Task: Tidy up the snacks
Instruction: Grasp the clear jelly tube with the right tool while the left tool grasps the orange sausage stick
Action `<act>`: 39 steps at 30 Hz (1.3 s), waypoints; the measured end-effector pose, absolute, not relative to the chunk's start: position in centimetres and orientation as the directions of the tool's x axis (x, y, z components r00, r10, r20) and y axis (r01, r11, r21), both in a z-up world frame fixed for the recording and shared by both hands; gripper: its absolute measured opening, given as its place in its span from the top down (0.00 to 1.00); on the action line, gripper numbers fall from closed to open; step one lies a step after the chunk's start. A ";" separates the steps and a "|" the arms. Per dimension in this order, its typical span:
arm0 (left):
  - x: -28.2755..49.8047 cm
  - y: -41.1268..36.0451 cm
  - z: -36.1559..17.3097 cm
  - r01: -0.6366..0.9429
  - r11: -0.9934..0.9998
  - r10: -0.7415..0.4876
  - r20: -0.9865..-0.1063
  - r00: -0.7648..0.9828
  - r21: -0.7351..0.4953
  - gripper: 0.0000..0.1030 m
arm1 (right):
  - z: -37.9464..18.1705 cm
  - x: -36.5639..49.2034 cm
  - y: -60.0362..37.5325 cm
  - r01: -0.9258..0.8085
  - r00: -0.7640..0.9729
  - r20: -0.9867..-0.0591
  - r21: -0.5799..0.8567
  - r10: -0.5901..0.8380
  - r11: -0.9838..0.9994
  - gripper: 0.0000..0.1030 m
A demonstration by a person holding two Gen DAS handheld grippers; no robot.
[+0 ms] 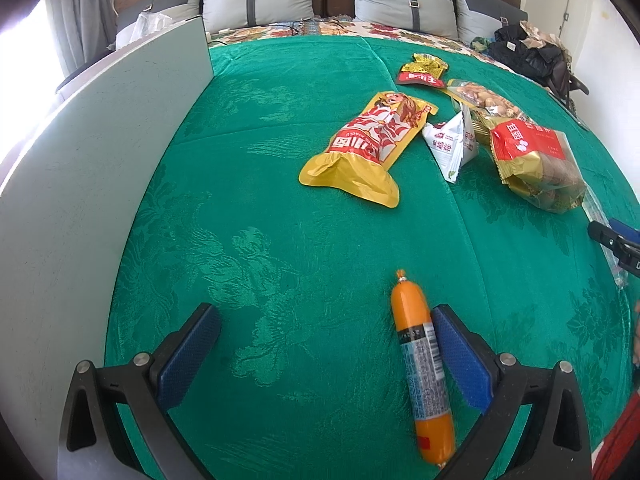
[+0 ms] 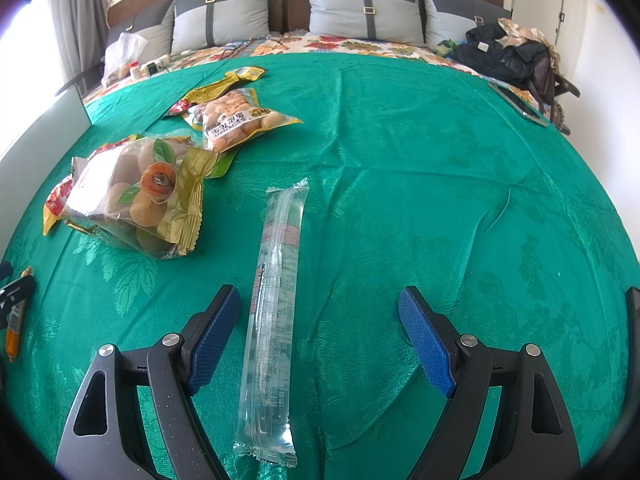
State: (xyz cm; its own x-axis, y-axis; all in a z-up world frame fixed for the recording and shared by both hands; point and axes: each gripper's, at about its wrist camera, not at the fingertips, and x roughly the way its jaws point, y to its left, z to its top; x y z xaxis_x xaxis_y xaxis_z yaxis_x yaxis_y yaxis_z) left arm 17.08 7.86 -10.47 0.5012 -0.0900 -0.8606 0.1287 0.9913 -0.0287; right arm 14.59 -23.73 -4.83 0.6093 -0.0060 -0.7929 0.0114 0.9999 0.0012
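Both grippers stand wide open over the green bed cover (image 1: 280,208), holding nothing. Inside the left gripper (image 1: 326,326), against its right finger, lies the orange sausage (image 1: 420,364). Between the right gripper (image 2: 320,322)'s fingers, nearer its left one, lies the long clear packet (image 2: 276,300). Farther ahead the yellow-red pouch (image 1: 368,144), longan bag (image 2: 136,196) and peanut bag (image 2: 236,120) lie scattered. Judging by this, sorting has barely begun: every snack remains loose on the bed.
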 end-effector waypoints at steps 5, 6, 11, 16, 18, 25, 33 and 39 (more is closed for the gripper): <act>16.2 8.7 -9.9 0.108 0.989 -0.143 -0.890 0.433 -0.106 0.01 | -4.9 14.5 -23.7 0.006 0.608 -0.794 0.002 -0.002 1.000 0.16; 16.3 8.4 -9.8 0.105 0.989 -0.137 -0.898 0.418 -0.102 0.02 | -4.9 14.5 -23.7 0.004 0.605 -0.796 0.002 -0.001 1.000 0.16; 15.9 5.6 -9.6 0.159 0.987 -0.069 -0.928 0.367 -0.010 0.25 | -4.0 16.3 -23.9 -0.066 0.421 -0.904 0.047 0.070 0.997 0.19; 14.9 4.4 -8.8 0.179 0.984 -0.073 -0.934 0.351 -0.009 0.85 | -3.0 18.0 -24.9 -0.056 0.246 -0.954 0.163 0.172 0.985 0.27; 14.7 4.4 -8.7 0.182 0.983 -0.074 -0.937 0.341 -0.011 0.85 | -3.2 18.5 -24.5 -0.061 0.207 -0.961 0.174 0.183 0.983 0.62; 12.5 7.0 -7.4 0.127 0.969 -0.245 -0.907 0.342 -0.214 0.85 | -1.8 16.9 -24.1 -0.066 0.197 -0.961 0.186 0.195 0.980 0.82; 11.1 8.1 -7.4 0.076 0.941 -0.334 -0.872 0.357 -0.329 0.86 | -1.9 13.2 -26.5 0.012 0.194 -0.960 0.207 0.201 0.978 0.81; 10.6 8.3 -7.8 0.073 0.937 -0.343 -0.869 0.357 -0.340 0.86 | -2.7 14.1 -26.7 0.002 0.168 -0.970 0.176 0.174 0.984 0.69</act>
